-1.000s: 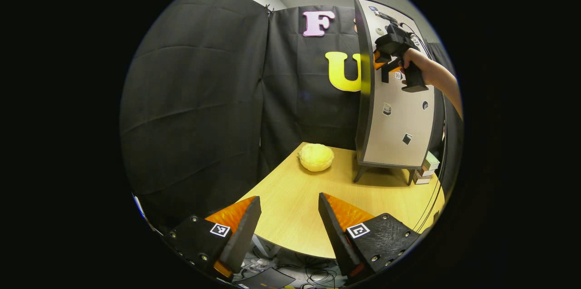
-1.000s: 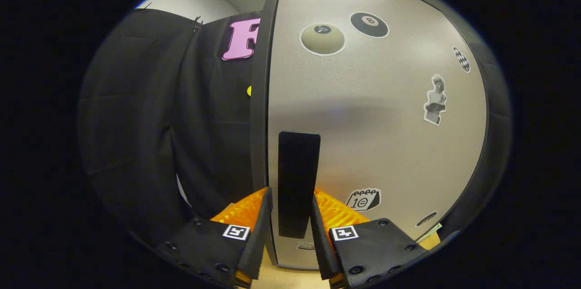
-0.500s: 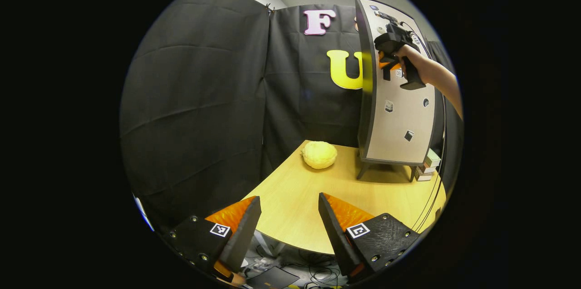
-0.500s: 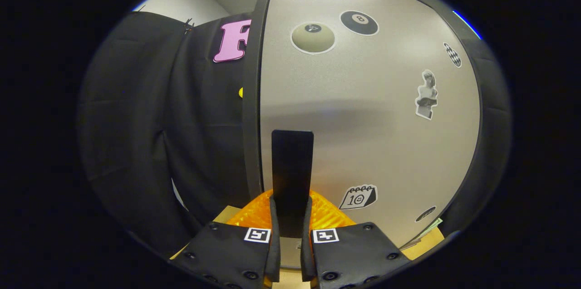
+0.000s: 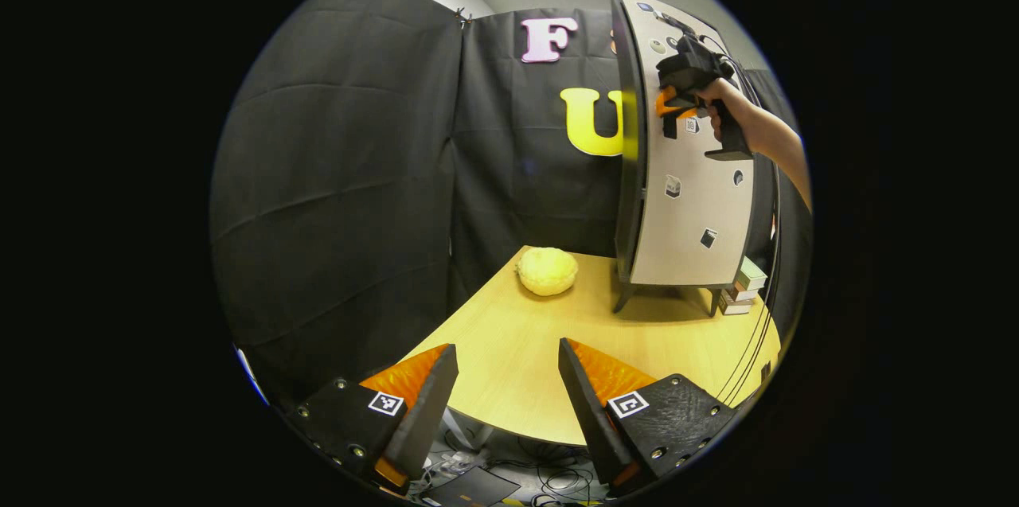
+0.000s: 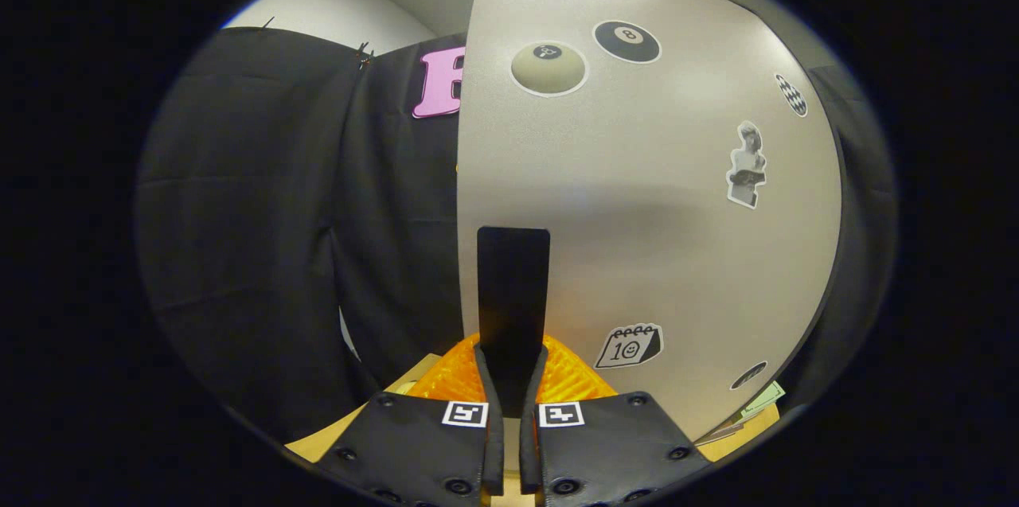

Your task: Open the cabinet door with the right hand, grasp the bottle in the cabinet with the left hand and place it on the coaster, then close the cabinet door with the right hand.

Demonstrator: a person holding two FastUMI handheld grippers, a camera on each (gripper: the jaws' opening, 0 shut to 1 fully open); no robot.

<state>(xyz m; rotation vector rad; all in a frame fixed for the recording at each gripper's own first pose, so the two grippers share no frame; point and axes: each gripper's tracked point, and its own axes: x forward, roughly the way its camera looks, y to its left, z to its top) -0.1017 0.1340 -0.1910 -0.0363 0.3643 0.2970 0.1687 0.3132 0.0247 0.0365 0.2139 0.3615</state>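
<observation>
The left gripper (image 5: 501,403) hangs over the near edge of the smooth, light wooden table (image 5: 517,380), its 2 black-and-orange jaws wide apart and holding nothing. A round, bumpy yellow coaster (image 5: 547,271) lies far back on the table. Just right of it stands the cabinet (image 5: 629,173) on short legs, and its flat grey door (image 6: 653,196), dotted with stickers, is swung a little open. The right gripper (image 6: 509,403) pinches the door's thin black handle (image 6: 513,292). I cannot see inside.
</observation>
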